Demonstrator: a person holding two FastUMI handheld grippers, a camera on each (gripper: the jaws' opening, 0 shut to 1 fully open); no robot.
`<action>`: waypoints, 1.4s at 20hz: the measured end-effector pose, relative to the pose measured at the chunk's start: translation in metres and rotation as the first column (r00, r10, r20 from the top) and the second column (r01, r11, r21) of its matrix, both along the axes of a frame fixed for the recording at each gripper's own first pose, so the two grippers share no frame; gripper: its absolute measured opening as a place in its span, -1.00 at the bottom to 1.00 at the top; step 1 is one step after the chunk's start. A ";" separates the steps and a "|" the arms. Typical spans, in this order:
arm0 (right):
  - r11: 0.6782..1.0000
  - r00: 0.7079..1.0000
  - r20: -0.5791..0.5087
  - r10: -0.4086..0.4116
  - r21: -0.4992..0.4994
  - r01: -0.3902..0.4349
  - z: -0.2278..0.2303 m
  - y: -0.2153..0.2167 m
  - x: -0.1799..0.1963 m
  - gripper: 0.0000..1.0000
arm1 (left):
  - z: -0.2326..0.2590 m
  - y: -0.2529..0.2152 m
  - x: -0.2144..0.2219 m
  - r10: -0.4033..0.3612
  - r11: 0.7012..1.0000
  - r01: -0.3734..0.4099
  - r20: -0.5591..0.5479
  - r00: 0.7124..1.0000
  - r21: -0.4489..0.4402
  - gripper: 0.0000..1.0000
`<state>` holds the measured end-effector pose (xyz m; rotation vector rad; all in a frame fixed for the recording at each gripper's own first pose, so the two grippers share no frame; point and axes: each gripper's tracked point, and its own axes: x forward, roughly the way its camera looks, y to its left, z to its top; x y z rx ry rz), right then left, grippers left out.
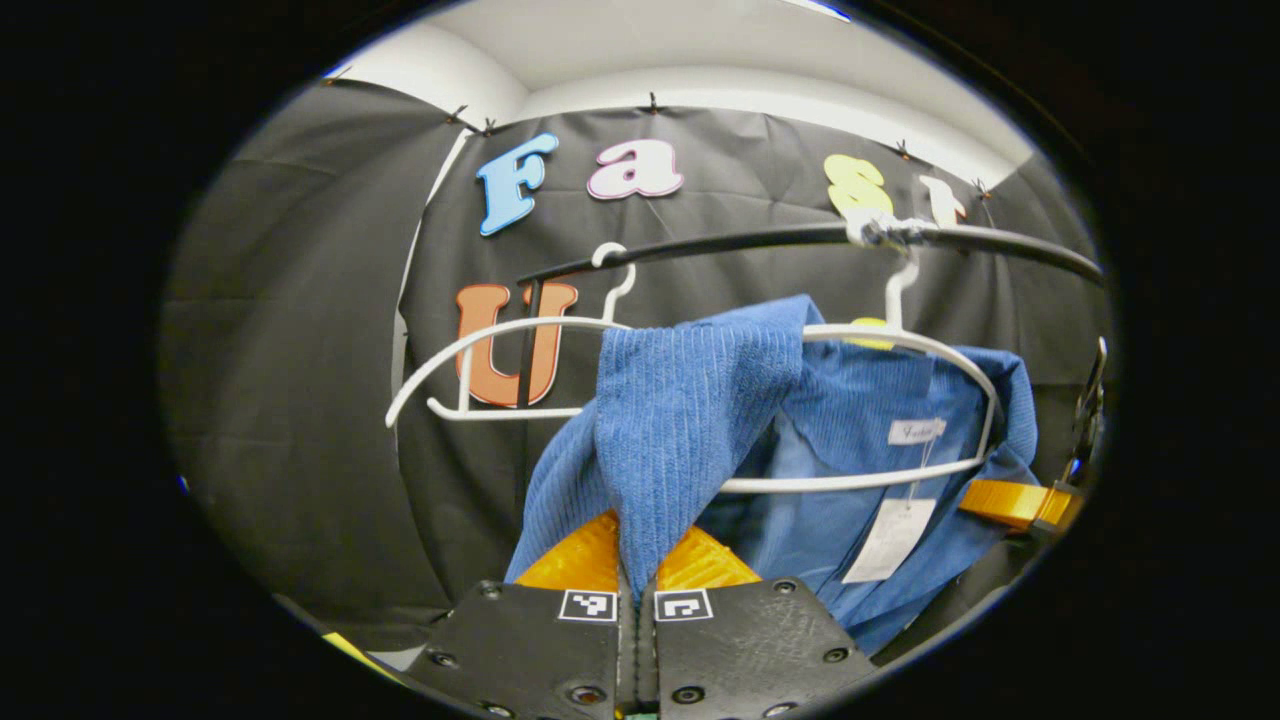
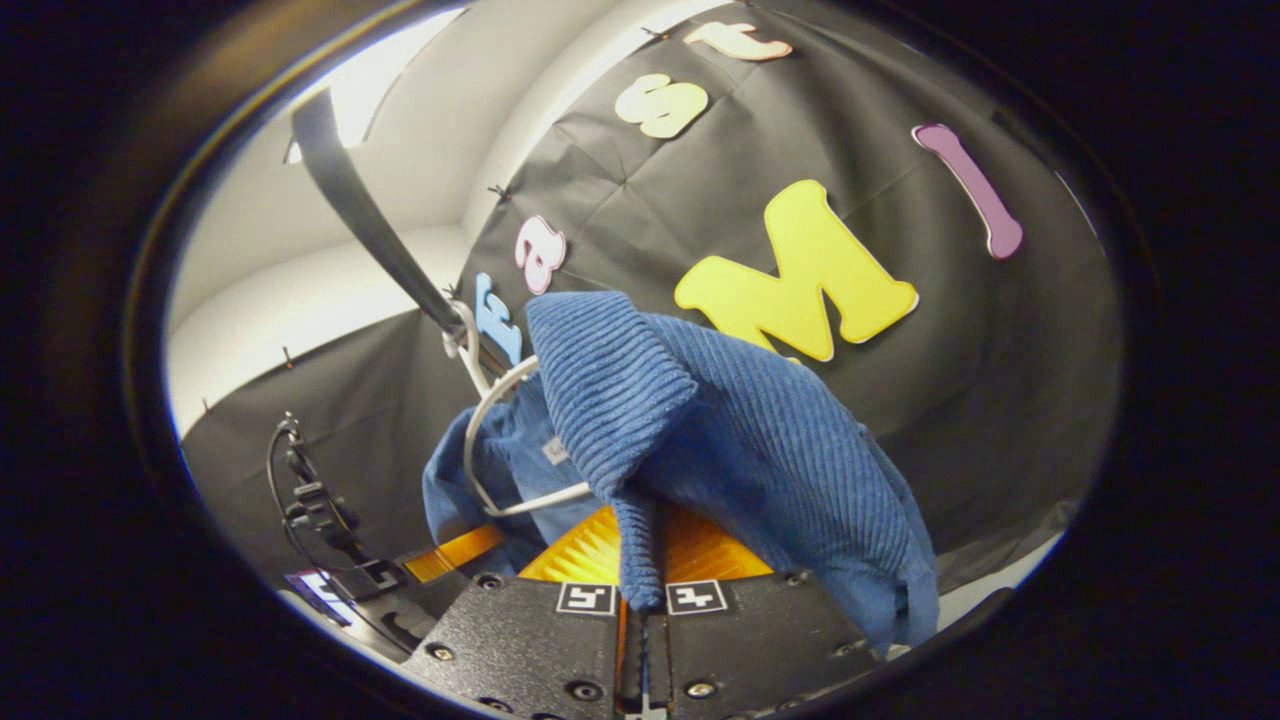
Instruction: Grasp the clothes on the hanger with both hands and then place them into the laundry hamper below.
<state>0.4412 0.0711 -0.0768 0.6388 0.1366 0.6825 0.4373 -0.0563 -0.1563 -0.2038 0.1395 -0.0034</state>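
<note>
Blue corduroy garment [image 1: 690, 420], illegible white tags [image 1: 915, 432]

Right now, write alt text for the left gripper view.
The left hand-held gripper is shut on a fold of a blue corduroy garment, which is draped over a white hanger on a black rail. An empty white hanger hangs to its left.

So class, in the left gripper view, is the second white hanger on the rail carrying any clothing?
No: the bare white hanger on the rail is empty; the blue garment drapes the other.
</note>
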 end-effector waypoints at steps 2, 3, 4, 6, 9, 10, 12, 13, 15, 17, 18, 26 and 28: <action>0.996 0.999 0.002 0.042 0.083 -0.042 0.015 -0.001 -0.001 -0.89 | 0.016 0.004 0.006 -0.011 0.999 0.012 0.029 1.000 -0.050 -1.00; 0.991 0.998 0.006 0.060 0.117 -0.061 0.023 0.002 0.001 -0.89 | 0.023 0.007 0.008 -0.012 0.997 0.015 0.042 0.999 -0.074 -1.00; 0.987 0.998 0.011 0.068 0.142 -0.069 0.030 0.001 0.003 -0.89 | 0.029 0.009 0.009 -0.017 0.995 0.022 0.056 0.998 -0.095 -1.00; 0.982 0.997 0.025 0.077 0.174 -0.080 0.040 -0.004 0.004 -0.90 | 0.041 0.012 0.010 -0.027 0.991 0.038 0.086 0.996 -0.128 -1.00; 0.973 0.999 0.005 0.046 0.226 -0.046 0.043 -0.024 0.014 -0.89 | 0.050 0.022 0.013 -0.020 0.985 0.038 0.106 0.994 -0.169 -1.00; 0.965 0.999 -0.008 0.039 0.260 -0.036 0.045 -0.031 0.016 -0.90 | 0.050 0.025 0.014 -0.021 0.982 0.041 0.106 0.994 -0.187 -0.92; 0.950 0.999 -0.040 0.029 0.311 -0.015 0.042 -0.042 0.023 -0.90 | 0.047 0.031 0.016 -0.032 0.976 0.053 0.105 0.994 -0.210 -0.92; 0.945 0.998 -0.056 0.028 0.326 -0.008 0.040 -0.046 0.025 -0.90 | 0.045 0.032 0.017 -0.046 0.971 0.069 0.103 0.994 -0.228 -1.00; 0.944 0.997 -0.069 0.020 0.329 0.003 0.036 -0.051 0.026 -0.90 | 0.041 0.038 0.020 -0.062 0.959 0.087 0.103 0.993 -0.269 -0.99; 0.951 0.997 -0.072 0.010 0.308 0.013 0.031 -0.055 0.026 -0.90 | 0.027 0.045 0.024 -0.064 0.954 0.081 0.069 0.996 -0.289 -0.92; 0.956 0.997 -0.075 0.001 0.294 0.021 0.029 -0.057 0.028 -0.90 | 0.023 0.052 0.025 -0.057 0.954 0.072 0.059 0.997 -0.290 -0.92; 0.970 0.993 -0.107 -0.041 0.236 0.065 0.012 -0.064 0.040 -0.90 | -0.004 0.079 0.039 -0.054 0.852 0.040 -0.013 0.998 -0.522 -1.00; 0.974 0.992 -0.117 -0.043 0.214 0.068 0.007 -0.062 0.038 -0.91 | -0.013 0.083 0.039 -0.054 0.855 0.031 -0.029 0.998 -0.517 -1.00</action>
